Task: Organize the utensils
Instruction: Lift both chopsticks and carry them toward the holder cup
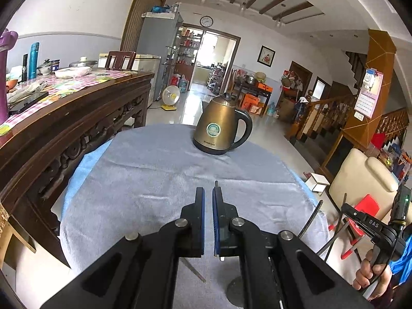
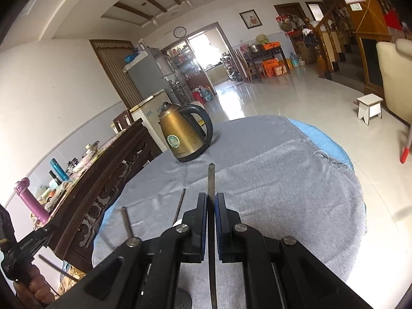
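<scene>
One kettle (image 1: 222, 126) stands at the round table's (image 1: 144, 170) far edge, while the left gripper (image 1: 208, 197) and right gripper (image 2: 211, 200) each clench one utensil handle (image 2: 211, 180).

Right tool (image 2: 211, 206) clamps a flat metal utensil (image 2: 211, 180) above the grey cloth (image 2: 283, 180); kettle (image 2: 184, 135) beyond.

We cannot see all of the flat metal piece (image 2: 211, 182) held in the right gripper (image 2: 211, 198); its lower end runs off the bottom edge. In the left gripper (image 1: 208, 193), only a thin tip (image 1: 216, 183) pokes out, so we cannot tell what it is. A round gray thing (image 1: 235, 292) hides under the black arms.
</scene>
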{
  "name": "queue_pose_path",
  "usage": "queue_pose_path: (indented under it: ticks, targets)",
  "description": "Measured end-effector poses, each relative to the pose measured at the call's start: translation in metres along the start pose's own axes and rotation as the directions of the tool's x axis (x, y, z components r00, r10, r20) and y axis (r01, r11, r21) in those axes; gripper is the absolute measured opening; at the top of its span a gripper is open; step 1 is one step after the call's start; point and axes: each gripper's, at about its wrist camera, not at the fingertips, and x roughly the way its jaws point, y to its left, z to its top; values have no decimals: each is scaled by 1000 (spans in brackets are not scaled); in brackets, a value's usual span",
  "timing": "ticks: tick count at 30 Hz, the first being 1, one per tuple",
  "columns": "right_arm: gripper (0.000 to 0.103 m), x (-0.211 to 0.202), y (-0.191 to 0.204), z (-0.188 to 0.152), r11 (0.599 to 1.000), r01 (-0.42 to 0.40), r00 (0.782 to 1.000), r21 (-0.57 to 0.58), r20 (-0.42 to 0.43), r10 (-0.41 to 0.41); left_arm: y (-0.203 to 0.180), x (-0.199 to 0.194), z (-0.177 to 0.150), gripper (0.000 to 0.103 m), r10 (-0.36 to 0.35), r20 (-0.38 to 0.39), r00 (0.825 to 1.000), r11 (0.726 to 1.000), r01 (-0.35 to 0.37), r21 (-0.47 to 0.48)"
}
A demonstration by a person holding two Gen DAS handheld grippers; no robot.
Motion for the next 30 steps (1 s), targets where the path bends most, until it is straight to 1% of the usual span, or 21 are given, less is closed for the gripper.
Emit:
queue_pose_path:
  ticks: [4, 6, 9, 10, 11, 13, 15, 16, 17, 18, 20, 22, 23, 24, 25, 26, 27, 28, 30]
  targets:
    - [7, -15, 6, 2, 1000, -18, 999, -12, 28, 18, 0, -7, 0, 5, 5, 20, 1000, 1000, -5, 13]
    - [7, -19, 8, 2, 1000, -21, 999, -20, 38, 22, 6, -3, -2, 5, 21, 10, 1000, 1000, -21, 10]
    - [7, -21, 10, -1, 999, -20, 999, -28, 40, 22, 29, 15, -8, 5, 57, -56, 997, 997, -59, -39]
    - [7, -21, 10, -2, 999, -16, 999, -34, 40, 17, 45, 28, -13, 5, 82, -106, 991, 993, -91, -80]
    - [7, -20, 9, -4, 999, -6, 999, -41, 39, 8, 56, 37, -15, 5, 89, -143, 986, 988, -105, -109]
    - [7, -13, 5, -7, 999, -3, 1000, -34, 16, 3, 84, 58, -24, 5, 103, -236, 966, 967, -153, -206]
    - [7, -5, 0, -9, 1000, -1, 1000, -19, -10, 1, 103, 75, -30, 9, 83, -292, 953, 949, -166, -269]
    - [7, 0, -3, -10, 1000, 3, 1000, -12, -25, -3, 109, 83, -32, 14, 90, -315, 945, 942, -184, -281]
    - [7, 5, -6, -11, 1000, 9, 999, 0, -41, -9, 113, 90, -33, 21, 102, -332, 938, 936, -203, -287]
    - [7, 12, -9, -13, 1000, 10, 998, 14, -57, -9, 117, 98, -33, 25, 111, -344, 932, 931, -219, -291]
    - [7, 20, -16, -16, 999, 5, 997, 35, -79, -2, 121, 111, -34, 41, 125, -356, 926, 928, -237, -289]
    - [7, 28, -19, -19, 999, 5, 995, 46, -97, 0, 126, 133, -32, 43, 149, -387, 910, 919, -272, -286]
    - [7, 34, -20, -20, 999, 4, 994, 50, -107, 1, 128, 142, -31, 43, 151, -398, 905, 917, -279, -285]
    - [7, 38, -22, -21, 999, 3, 994, 53, -113, 3, 131, 154, -30, 43, 154, -419, 895, 914, -290, -282]
    - [7, 41, -23, -23, 998, 3, 993, 56, -119, 4, 135, 172, -29, 43, 168, -454, 875, 907, -318, -277]
    - [7, 45, -26, -23, 998, 0, 992, 62, -127, 7, 136, 180, -30, 43, 177, -472, 864, 901, -335, -275]
    - [7, 47, -28, -23, 998, -2, 991, 69, -132, 11, 139, 196, -30, 43, 189, -501, 844, 891, -362, -273]
    - [7, 49, -29, -23, 997, -3, 991, 73, -135, 13, 140, 204, -30, 43, 193, -513, 836, 887, -372, -274]
    - [7, 55, -34, -23, 996, -7, 989, 89, -145, 20, 143, 223, -30, 43, 199, -547, 813, 876, -397, -272]
